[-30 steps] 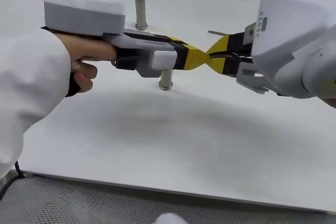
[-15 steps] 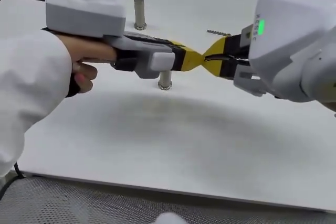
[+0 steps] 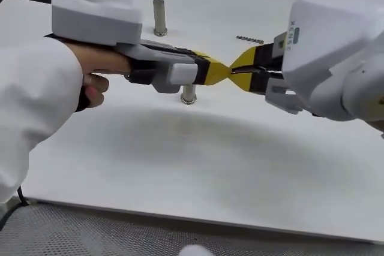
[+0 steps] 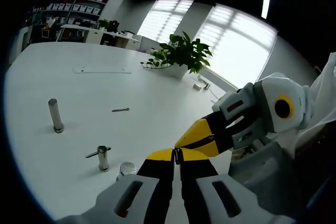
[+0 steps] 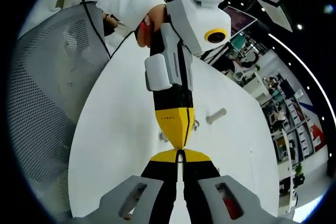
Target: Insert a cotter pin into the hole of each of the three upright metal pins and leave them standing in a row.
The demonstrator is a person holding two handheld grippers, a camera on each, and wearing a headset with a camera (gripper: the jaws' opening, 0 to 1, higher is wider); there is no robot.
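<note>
While the middle pin (image 4: 103,157) stands upright with a cotter pin (image 4: 92,154) through its hole, the bare pin (image 4: 54,115) stands upright well apart from it. A third pin (image 4: 126,169) shows just its top beside my left hand-held gripper (image 4: 177,156). A loose cotter pin (image 4: 120,110) lies flat on the white worktop (image 3: 180,160) beyond them. Above the pins, my left hand-held gripper and my right hand-held gripper (image 5: 181,153) meet tip to tip. Each has its yellow jaws drawn together, and I cannot tell whether anything is pinched between them. My hand (image 3: 96,70), in a white sleeve (image 3: 30,106), grips the left one. Farther off, a potted plant (image 4: 181,56) stands before bright windows (image 4: 231,40).
</note>
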